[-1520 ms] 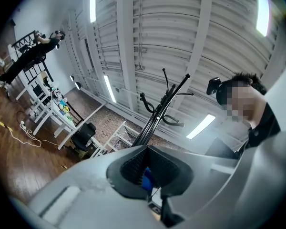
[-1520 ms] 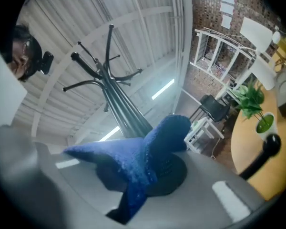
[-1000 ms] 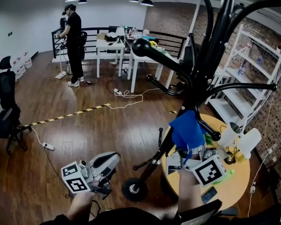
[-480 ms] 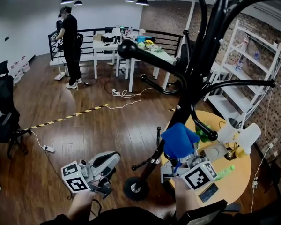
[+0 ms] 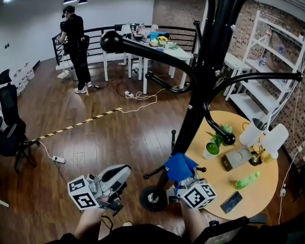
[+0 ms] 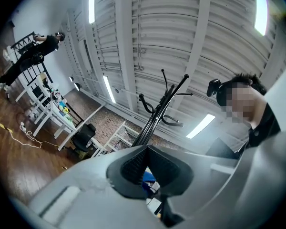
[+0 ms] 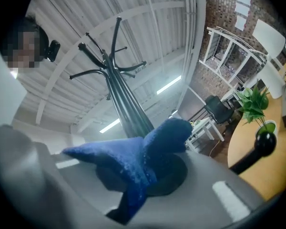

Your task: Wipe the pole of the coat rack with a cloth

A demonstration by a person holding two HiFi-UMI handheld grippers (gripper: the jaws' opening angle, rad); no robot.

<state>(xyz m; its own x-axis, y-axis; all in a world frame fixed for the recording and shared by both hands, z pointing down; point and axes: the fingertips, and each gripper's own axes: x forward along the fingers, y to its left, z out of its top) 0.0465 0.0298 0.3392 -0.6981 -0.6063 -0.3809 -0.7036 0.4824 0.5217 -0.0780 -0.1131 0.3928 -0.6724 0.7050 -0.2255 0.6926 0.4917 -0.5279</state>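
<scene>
The black coat rack pole (image 5: 193, 116) slants from the top of the head view down to its base (image 5: 153, 199). A blue cloth (image 5: 179, 166) is pressed against the pole's lower part, just above the base. My right gripper (image 5: 180, 181) is shut on the cloth, its fingertips hidden under it. In the right gripper view the cloth (image 7: 133, 161) bunches between the jaws of the right gripper (image 7: 138, 175), with the pole (image 7: 126, 109) rising behind it. My left gripper (image 5: 119, 176) hangs low to the left of the base, shut and empty. In the left gripper view the left gripper (image 6: 150, 168) points up towards the pole (image 6: 155, 118).
A round wooden table (image 5: 254, 200) stands right of the rack with a potted plant (image 5: 212, 149), white lamps (image 5: 264, 136), a green bottle (image 5: 247, 179) and a phone (image 5: 230, 202). White shelves (image 5: 274, 65) line the brick wall. An office chair (image 5: 7, 131) is at left, a person (image 5: 73, 39) far back.
My right gripper has slid the blue cloth down the pole, from about mid-height to just above the base. The left gripper has stayed where it was.
</scene>
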